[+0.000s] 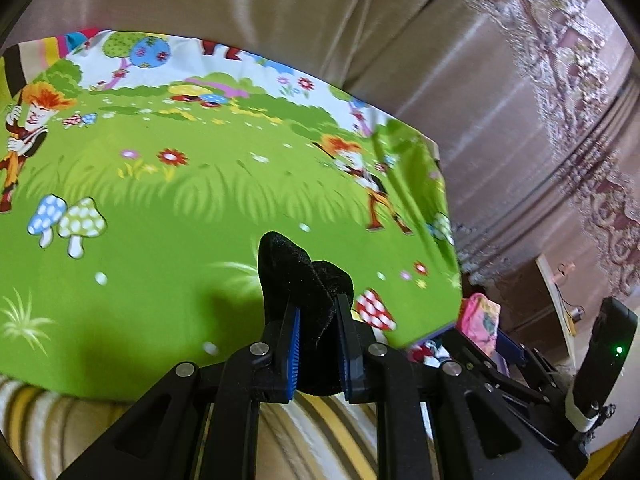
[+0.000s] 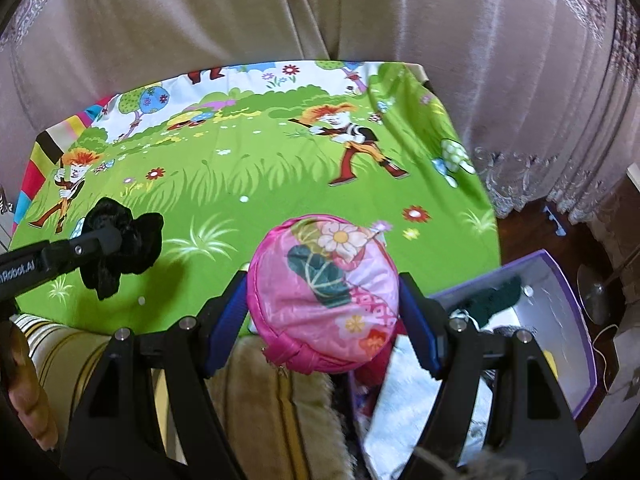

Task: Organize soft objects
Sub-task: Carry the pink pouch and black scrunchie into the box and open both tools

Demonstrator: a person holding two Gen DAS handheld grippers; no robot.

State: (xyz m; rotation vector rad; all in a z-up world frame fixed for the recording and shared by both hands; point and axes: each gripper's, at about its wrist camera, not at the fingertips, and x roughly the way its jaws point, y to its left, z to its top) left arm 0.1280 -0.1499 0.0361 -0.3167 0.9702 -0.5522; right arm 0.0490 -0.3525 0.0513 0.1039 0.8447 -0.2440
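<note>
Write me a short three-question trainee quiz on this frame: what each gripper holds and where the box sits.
1. True or false: the left gripper is shut on a black fuzzy cloth above the green cartoon-print sheet.
2. Multiple choice: what sits between the fingers of the right gripper?
A. a white towel
B. a round pink floral pouch
C. a yellow sponge
3. Fill in: in the right wrist view, the purple-rimmed box lies to the ____ of the sheet.

Key: 1 true; 2 B; 3 right. The box already holds some dark green fabric.
</note>
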